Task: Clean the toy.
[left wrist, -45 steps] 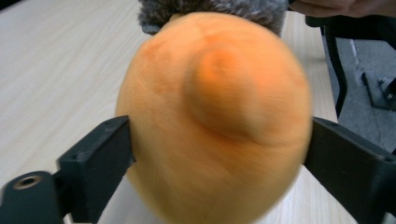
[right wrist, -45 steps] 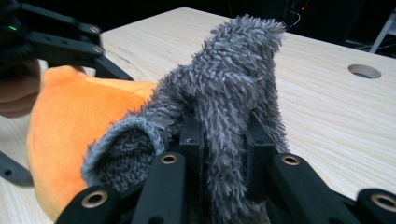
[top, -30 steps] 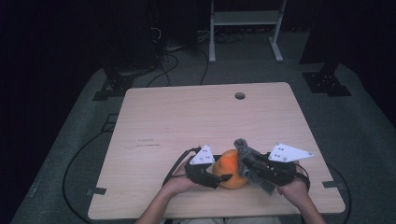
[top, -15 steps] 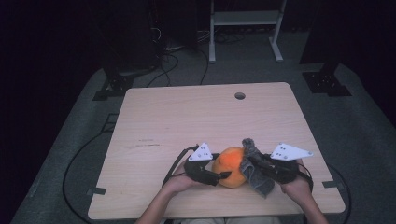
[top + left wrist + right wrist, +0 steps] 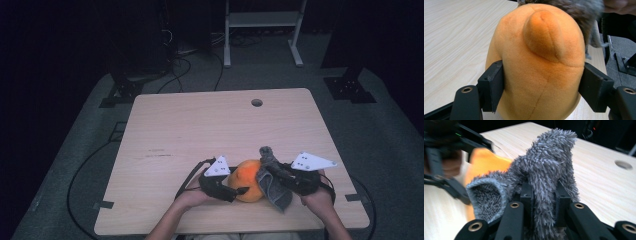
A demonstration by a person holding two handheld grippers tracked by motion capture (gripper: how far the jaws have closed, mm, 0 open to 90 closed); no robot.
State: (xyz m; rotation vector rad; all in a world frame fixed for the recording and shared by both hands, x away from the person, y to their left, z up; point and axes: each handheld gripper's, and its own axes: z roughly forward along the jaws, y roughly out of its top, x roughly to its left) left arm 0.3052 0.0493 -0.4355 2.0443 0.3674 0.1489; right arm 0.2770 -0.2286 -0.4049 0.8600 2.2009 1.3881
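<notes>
An orange plush toy [image 5: 246, 179] sits near the table's front edge, and my left gripper [image 5: 235, 192] is shut on it. In the left gripper view both black pads press into the sides of the orange plush [image 5: 536, 65], whose rounded nub faces the camera. My right gripper [image 5: 276, 171] is shut on a grey fuzzy cloth [image 5: 272, 181] that drapes against the plush's right side. In the right gripper view the grey cloth [image 5: 546, 170] stands bunched up between the jaws, with the orange plush [image 5: 486, 162] behind it at the left.
The light wooden table [image 5: 210, 130] has a round cable hole [image 5: 256, 102] near its far edge. Black cables trail from both grippers off the front edge. A white frame stand [image 5: 262, 30] is on the floor beyond the table.
My right gripper has sunk a little with the grey cloth, which now hangs lower against the plush. The left gripper has kept still on the plush.
</notes>
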